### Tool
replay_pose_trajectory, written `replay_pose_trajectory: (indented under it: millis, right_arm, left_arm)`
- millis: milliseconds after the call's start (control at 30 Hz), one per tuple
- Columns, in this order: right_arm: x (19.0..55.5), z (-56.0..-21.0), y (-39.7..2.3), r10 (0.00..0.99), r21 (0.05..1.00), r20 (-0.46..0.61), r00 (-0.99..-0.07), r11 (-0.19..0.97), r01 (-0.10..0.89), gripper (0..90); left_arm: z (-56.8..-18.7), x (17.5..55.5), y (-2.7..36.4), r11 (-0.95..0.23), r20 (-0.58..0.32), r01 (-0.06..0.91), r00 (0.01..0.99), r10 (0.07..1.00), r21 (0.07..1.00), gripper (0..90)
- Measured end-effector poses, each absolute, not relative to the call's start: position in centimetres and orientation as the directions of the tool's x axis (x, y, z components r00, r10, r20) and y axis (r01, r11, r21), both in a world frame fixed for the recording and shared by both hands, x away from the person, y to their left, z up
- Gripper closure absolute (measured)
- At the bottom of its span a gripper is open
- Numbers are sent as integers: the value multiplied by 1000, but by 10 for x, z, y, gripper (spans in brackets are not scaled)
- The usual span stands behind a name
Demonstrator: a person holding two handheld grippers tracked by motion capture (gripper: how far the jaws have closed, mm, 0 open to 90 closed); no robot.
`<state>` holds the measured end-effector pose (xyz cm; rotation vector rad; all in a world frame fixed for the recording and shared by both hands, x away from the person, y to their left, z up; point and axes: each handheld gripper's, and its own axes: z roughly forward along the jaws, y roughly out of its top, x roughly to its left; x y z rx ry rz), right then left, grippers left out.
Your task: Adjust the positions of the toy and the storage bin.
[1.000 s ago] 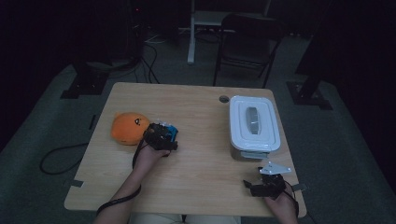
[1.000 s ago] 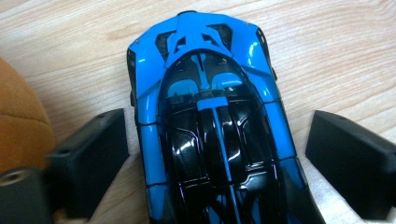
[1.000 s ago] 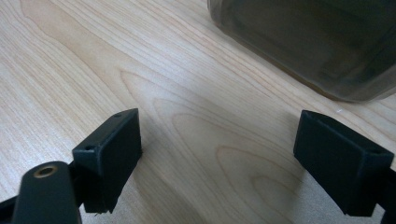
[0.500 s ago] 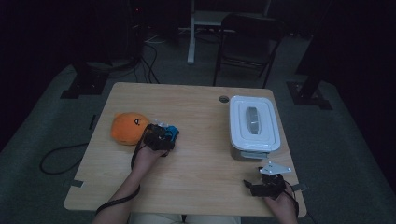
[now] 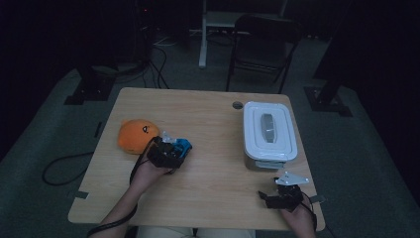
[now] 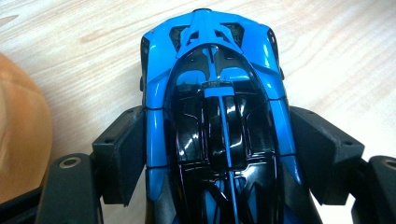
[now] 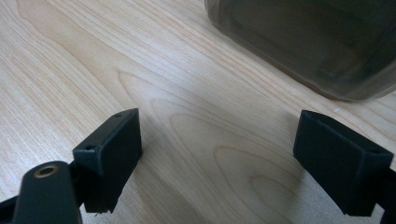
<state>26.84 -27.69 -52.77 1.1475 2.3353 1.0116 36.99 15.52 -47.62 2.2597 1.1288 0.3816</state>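
The left gripper [image 6: 217,158] has just closed its jaws on the blue toy sports car [image 6: 215,121] beside the orange plush toy [image 5: 137,135], so the grasp looks done and carrying it off remains, while the right gripper [image 7: 233,158] rests wide open and empty near the lidded white container [image 5: 270,131].

Left gripper [image 5: 171,148], held in the left hand [image 5: 146,173] with forearm angled in from below, jaws clamped on both flanks of a toy car [image 6: 217,112]. Right gripper [image 7: 233,158], low near the surface edge, jaws spread wide with nothing between them.
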Motion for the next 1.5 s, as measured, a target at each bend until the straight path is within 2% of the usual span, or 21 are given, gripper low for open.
replay_pose_trajectory:
  millis: [900,1133,1367,1500]
  right_arm:
    - [268,-528,-277,791,729,2,-611,417,543,150]
    - [268,-528,-277,791,729,2,-611,417,543,149]
    - [268,-528,-277,793,729,2,-609,416,544,150]
    - [268,-528,-277,793,729,2,-609,416,544,149]
  left_arm:
    - [-483,314,200,-603,32,494,757,653,627,258]
    - [-486,295,212,-668,48,429,820,570,608,258]
    - [-489,281,231,-674,2,415,851,525,611,258]
    - [-493,275,243,-664,-6,419,849,529,619,258]
